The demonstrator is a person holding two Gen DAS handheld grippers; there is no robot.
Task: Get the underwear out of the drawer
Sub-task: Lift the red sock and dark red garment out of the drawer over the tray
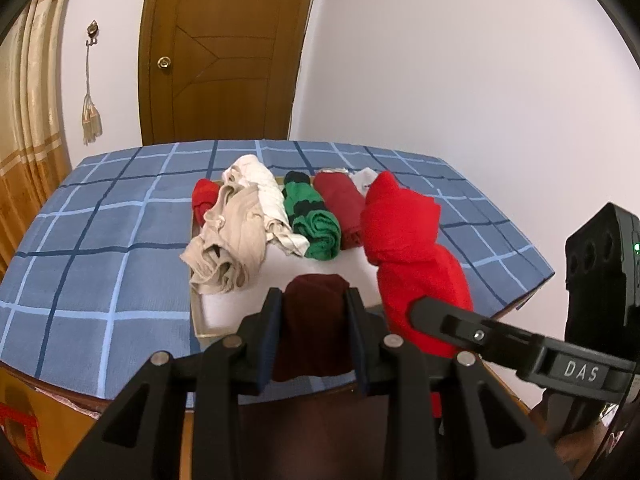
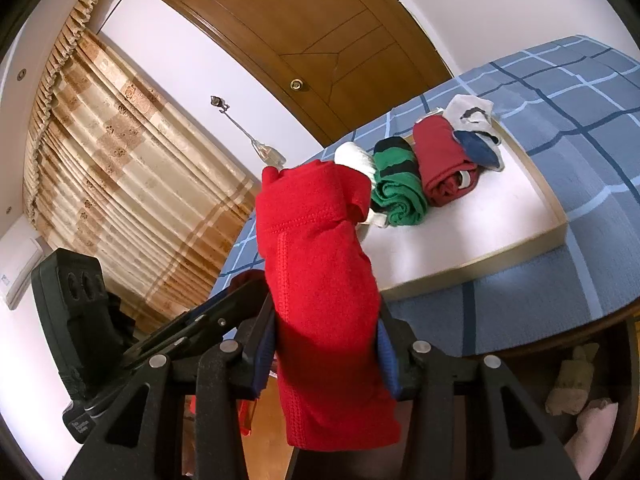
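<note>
My left gripper [image 1: 314, 300] is shut on a dark maroon rolled underwear [image 1: 312, 328], held above the near edge of the shallow drawer tray [image 1: 200, 320]. My right gripper [image 2: 326, 320] is shut on a bright red underwear [image 2: 320, 272], held upright in the air near the tray's near side; it also shows in the left wrist view [image 1: 408, 240]. In the tray lie beige underwear [image 1: 232, 240], a small red roll [image 1: 204, 198], a green-and-black roll [image 1: 314, 220] and a dark red roll [image 1: 342, 204]. The right gripper's body [image 1: 520, 356] shows at the right.
The tray rests on a table with a blue checked cloth [image 1: 100, 240]. A wooden door [image 1: 224, 48] and a curtain [image 2: 120, 180] stand behind. White and blue garments [image 2: 476, 132] lie at the tray's far end. Clothes lie below the table edge [image 2: 576, 392].
</note>
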